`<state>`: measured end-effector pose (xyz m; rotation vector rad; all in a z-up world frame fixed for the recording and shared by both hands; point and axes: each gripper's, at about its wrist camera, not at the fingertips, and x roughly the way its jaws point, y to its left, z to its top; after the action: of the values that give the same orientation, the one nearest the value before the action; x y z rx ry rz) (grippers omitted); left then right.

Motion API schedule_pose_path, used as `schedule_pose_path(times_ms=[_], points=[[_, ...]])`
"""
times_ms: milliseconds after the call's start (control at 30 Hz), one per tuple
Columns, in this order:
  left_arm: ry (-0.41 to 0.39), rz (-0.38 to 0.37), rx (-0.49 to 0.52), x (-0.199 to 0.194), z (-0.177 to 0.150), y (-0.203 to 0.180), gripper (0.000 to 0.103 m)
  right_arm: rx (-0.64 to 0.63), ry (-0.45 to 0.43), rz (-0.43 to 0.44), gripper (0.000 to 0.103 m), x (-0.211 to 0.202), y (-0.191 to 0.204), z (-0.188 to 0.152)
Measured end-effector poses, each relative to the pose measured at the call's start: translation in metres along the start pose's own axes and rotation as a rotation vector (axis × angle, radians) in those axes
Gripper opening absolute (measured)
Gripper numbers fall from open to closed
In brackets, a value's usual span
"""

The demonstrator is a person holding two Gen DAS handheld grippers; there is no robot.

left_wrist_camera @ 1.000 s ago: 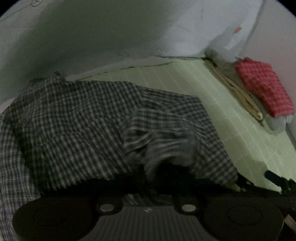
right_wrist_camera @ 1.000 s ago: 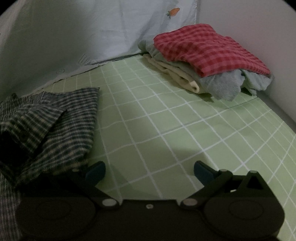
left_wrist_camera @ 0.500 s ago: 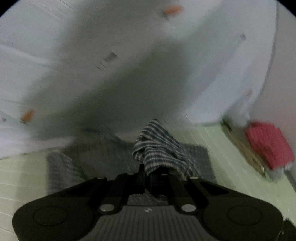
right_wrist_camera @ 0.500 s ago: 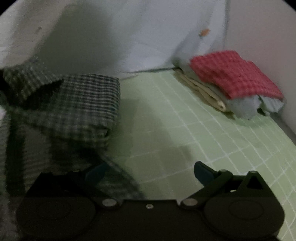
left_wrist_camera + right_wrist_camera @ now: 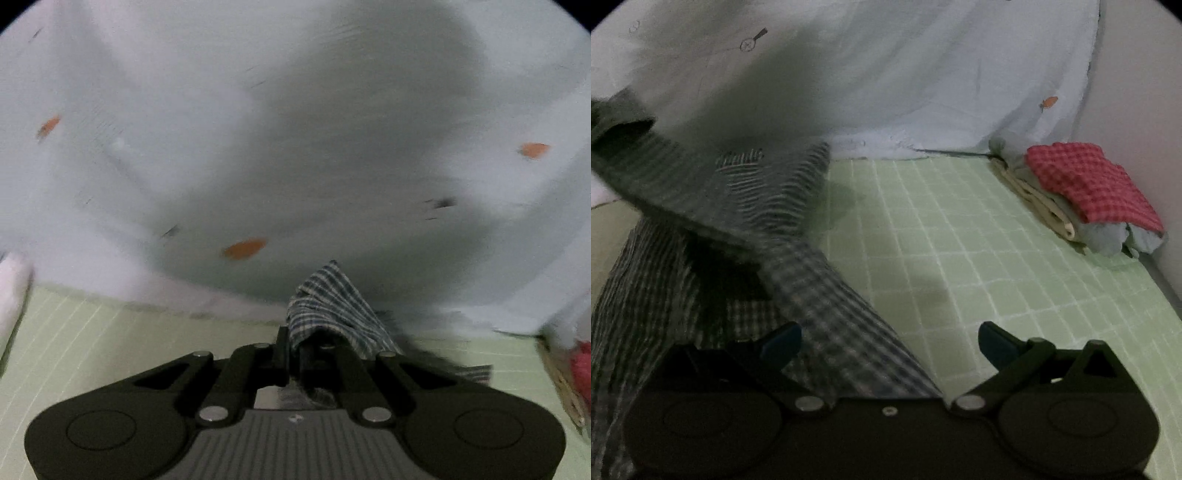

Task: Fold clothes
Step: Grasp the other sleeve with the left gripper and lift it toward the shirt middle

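Shirt (image 5: 713,206) up off the bed, dark plaid, and the left gripper (image 5: 314,339) has it: jaws pinched tight on a bunched corner that pokes up between them like a little tent. In the left wrist view only that peak of checked cloth shows, with a strip trailing off to the right past the fingers. Behind it hangs a pale blue sheet (image 5: 295,129) dotted with small orange marks, all of it blurred.

Over on the right, the right gripper (image 5: 890,338) is wide open, blue-tipped fingers (image 5: 993,338) spread well apart and gripping nothing. The shirt drapes down across the left half of that view; one long fold runs diagonally in front of the left fingertip and down to the gripper body. I can't tell whether the cloth touches that finger or only passes over it. The upper part is lifted and smeared with motion; the lower part lies slack on the green grid bedsheet (image 5: 960,258).

Far right corner, by the wall: a pile (image 5: 1082,206) of folded clothes, a red checked piece on top, grey-blue and cream layers under it. It sits well apart from the shirt, with open bedsheet between.
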<state>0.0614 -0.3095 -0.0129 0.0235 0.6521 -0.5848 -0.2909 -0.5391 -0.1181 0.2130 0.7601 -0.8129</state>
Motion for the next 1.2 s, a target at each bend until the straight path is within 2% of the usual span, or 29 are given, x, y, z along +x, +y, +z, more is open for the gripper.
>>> schedule_pose_path(times_ms=[67, 133, 200, 233, 300, 367, 533, 800, 1000, 1133, 1200], points=[[0.044, 0.036, -0.032, 0.010, -0.008, 0.024, 0.007, -0.007, 0.015, -0.012, 0.103, -0.003, 0.008, -0.003], [0.102, 0.074, -0.080, 0.020, -0.017, 0.046, 0.016, -0.015, 0.031, -0.024, 0.103, -0.006, 0.017, -0.007], [0.160, 0.094, -0.131, 0.025, -0.029, 0.065, 0.038, -0.029, 0.042, -0.030, 0.103, -0.010, 0.024, -0.010], [0.186, 0.098, -0.155, 0.025, -0.036, 0.073, 0.042, -0.036, 0.045, -0.033, 0.103, -0.012, 0.027, -0.011], [0.229, 0.106, -0.182, 0.023, -0.049, 0.084, 0.057, -0.052, 0.047, -0.038, 0.103, -0.017, 0.031, -0.014], [0.274, 0.109, -0.184, 0.018, -0.064, 0.088, 0.063, -0.072, 0.042, -0.044, 0.103, -0.022, 0.035, -0.017], [0.370, 0.069, -0.139, -0.009, -0.107, 0.077, 0.069, -0.080, 0.035, -0.050, 0.103, -0.033, 0.029, -0.027], [0.485, -0.017, -0.007, -0.062, -0.168, 0.016, 0.074, -0.096, 0.062, -0.047, 0.103, -0.045, -0.014, -0.056], [0.539, -0.003, 0.057, -0.098, -0.219, -0.011, 0.076, -0.123, 0.109, -0.042, 0.102, -0.054, -0.049, -0.095], [0.577, 0.018, 0.080, -0.115, -0.247, -0.018, 0.077, -0.153, 0.107, -0.049, 0.095, -0.059, -0.067, -0.112], [0.583, 0.032, 0.094, -0.125, -0.255, -0.020, 0.079, -0.168, 0.103, -0.050, 0.086, -0.061, -0.076, -0.119]])
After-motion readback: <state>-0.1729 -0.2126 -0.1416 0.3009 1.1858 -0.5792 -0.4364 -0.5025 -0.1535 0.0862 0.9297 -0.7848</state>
